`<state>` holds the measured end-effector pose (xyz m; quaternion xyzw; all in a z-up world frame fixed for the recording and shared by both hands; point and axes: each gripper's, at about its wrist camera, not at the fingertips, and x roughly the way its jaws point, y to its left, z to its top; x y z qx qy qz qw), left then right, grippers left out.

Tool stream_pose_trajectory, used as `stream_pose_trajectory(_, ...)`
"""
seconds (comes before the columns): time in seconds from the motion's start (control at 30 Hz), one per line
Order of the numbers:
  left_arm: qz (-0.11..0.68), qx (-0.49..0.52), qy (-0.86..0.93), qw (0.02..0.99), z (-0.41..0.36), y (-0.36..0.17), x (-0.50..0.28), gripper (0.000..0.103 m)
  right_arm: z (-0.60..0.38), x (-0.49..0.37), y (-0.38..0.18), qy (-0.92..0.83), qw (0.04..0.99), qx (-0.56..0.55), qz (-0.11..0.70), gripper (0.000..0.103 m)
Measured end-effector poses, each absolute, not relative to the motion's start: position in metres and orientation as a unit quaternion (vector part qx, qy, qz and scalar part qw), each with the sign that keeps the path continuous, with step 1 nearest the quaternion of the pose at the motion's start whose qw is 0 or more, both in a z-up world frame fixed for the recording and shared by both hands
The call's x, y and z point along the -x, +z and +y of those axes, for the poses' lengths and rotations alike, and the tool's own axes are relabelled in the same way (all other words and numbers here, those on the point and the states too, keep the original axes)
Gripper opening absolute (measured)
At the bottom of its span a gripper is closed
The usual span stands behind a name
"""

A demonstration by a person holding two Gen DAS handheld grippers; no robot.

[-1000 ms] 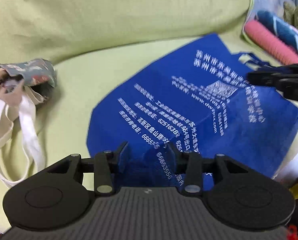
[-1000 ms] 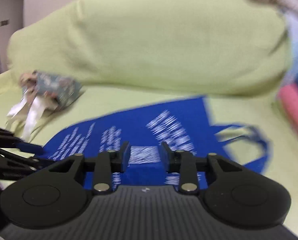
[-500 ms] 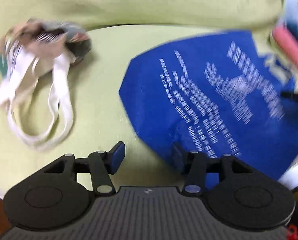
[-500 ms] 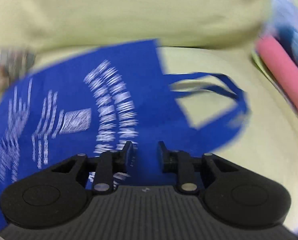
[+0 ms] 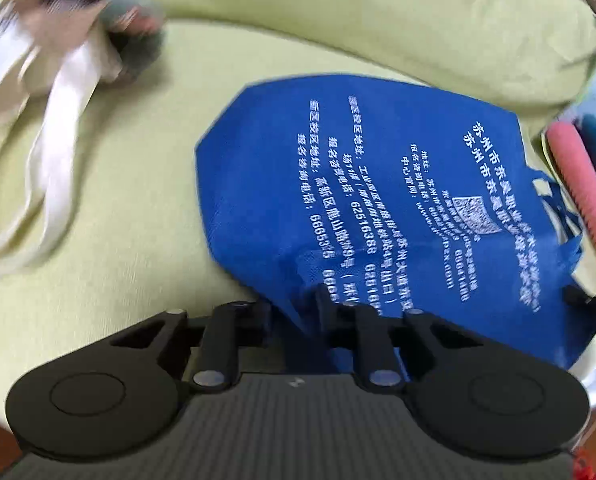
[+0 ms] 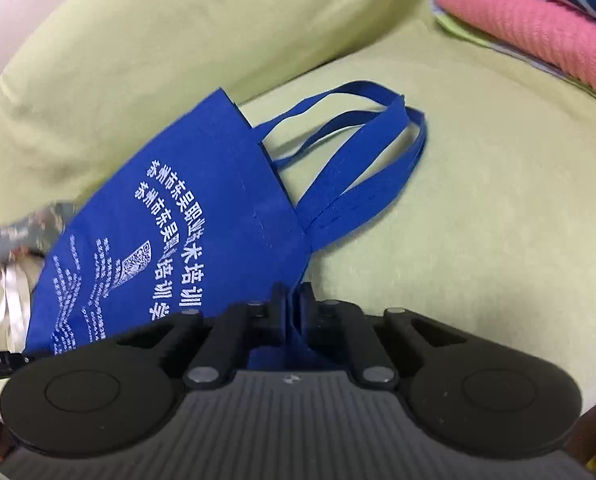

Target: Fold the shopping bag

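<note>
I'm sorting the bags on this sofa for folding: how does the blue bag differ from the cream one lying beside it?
The blue shopping bag lies spread flat with white printed text; the cream tote bag sits bunched up, its print blurred. The blue bag's handles are blue, while the cream bag's straps are pale. Both grippers pinch the blue bag's near edge; nothing holds the cream one. Both rest on the green sofa seat.

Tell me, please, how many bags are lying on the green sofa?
2. The blue shopping bag lies flat in the middle of the seat, near edge in both grippers. The cream tote bag is crumpled further along the seat, by the back cushion. Others may be hidden.
</note>
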<state>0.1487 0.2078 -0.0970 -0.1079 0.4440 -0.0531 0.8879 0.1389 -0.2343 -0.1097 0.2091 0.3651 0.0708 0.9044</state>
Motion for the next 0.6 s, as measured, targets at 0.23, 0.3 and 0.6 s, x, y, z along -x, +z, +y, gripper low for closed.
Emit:
stream_pose_trajectory(0.23, 0.406, 0.013, -0.102, 0.908, 0.173, -0.098, -0.192, 0.017, -0.253, -0.177, -0.102, 0.009, 0.927, -0.188, 0.325, 0.006)
stream_pose_trajectory(0.3, 0.401, -0.015, -0.104, 0.91, 0.164, -0.094, -0.206, 0.023, -0.257, -0.19, -0.1, -0.003, 0.922, -0.19, 0.338, 0.006)
stream_pose_trajectory(0.6, 0.334, -0.117, -0.096, 0.93, 0.164, -0.038, -0.096, 0.059, -0.238, -0.151, -0.073, -0.015, 0.944, -0.123, 0.305, 0.033)
